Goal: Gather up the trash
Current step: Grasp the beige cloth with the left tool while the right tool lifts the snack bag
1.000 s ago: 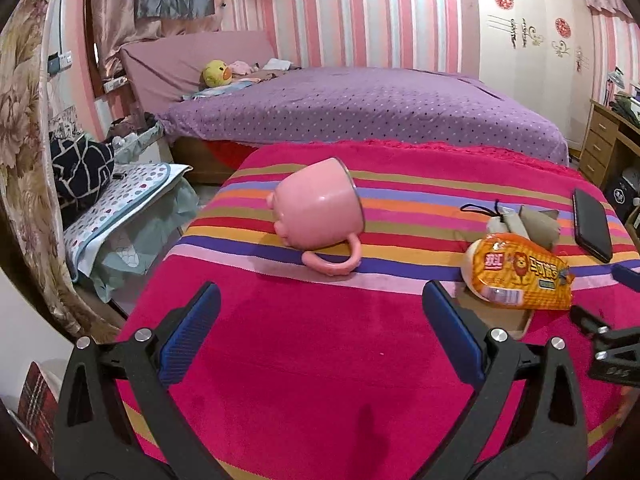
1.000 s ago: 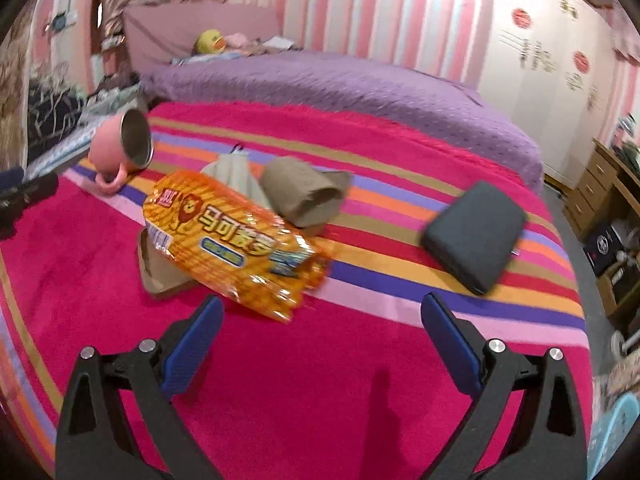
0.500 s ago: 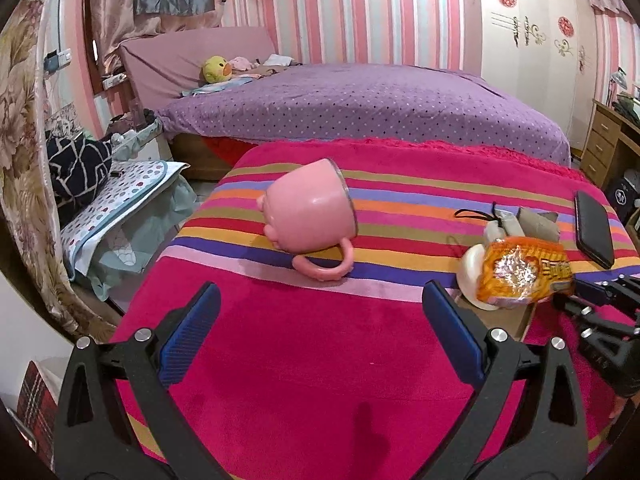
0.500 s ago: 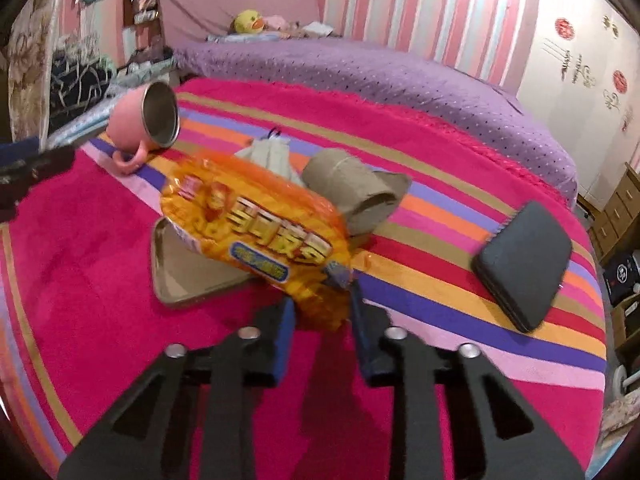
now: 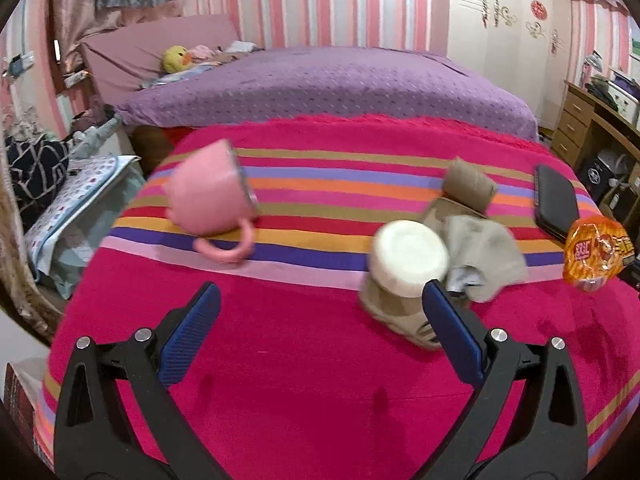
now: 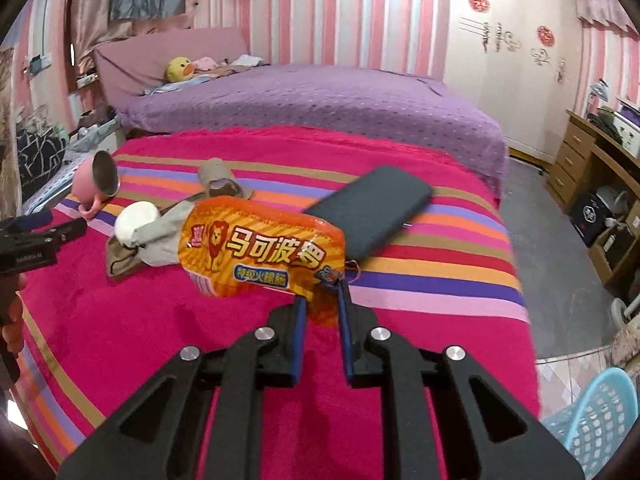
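The right gripper [image 6: 323, 300] pinches the crinkly orange wrapper [image 6: 262, 250] by its corner, lifted off the striped blanket [image 6: 420, 256]; next it needs carrying to the blue basket [image 6: 596, 420]. The left gripper [image 5: 320, 304] hovers with jaws wide apart near the crumpled paper [image 5: 480, 256] and white lid [image 5: 408, 258].

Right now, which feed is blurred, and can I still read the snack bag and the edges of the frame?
Left wrist view: motion blur smears the pink mug and the white lid; the left gripper stays sharp. Right wrist view: crisp, the snack bag print legible in the right gripper, slight glare on its foil. Both views: fisheye bends the striped blanket, corners vignetted black.
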`<state>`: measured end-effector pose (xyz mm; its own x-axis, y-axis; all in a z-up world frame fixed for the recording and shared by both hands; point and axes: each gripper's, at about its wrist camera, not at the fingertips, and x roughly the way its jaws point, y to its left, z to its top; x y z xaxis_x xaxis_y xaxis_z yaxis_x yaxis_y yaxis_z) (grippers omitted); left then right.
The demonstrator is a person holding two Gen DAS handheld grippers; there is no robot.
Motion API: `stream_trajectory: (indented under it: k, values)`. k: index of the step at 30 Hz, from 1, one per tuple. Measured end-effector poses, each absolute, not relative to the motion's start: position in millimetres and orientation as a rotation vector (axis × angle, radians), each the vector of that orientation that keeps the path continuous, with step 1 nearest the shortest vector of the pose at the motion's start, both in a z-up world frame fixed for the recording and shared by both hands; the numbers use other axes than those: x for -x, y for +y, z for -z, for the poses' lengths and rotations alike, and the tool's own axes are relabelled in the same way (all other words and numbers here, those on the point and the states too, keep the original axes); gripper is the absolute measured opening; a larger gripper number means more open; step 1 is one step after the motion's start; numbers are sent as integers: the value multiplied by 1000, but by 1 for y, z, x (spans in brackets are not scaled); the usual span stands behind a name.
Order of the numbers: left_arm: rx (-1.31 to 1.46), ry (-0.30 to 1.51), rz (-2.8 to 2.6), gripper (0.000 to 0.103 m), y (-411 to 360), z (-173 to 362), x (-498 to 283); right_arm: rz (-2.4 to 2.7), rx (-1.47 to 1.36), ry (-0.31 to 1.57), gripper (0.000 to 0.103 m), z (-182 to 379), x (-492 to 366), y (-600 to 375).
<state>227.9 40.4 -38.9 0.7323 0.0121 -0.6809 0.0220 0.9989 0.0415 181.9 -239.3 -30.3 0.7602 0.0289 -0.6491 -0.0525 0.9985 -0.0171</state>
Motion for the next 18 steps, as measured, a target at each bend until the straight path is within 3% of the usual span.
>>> stream_trajectory:
  k: [12, 15, 18]
  values:
    - [-91, 748, 100, 95, -41, 51, -236, 63, -40, 709, 15, 26, -129, -317]
    - [-128, 752, 118, 83, -56, 55, -240, 81, -38, 712, 15, 27, -124, -331]
    - [-133, 791, 130, 64, -61, 63, -246, 87, -54, 708, 15, 26, -121, -344]
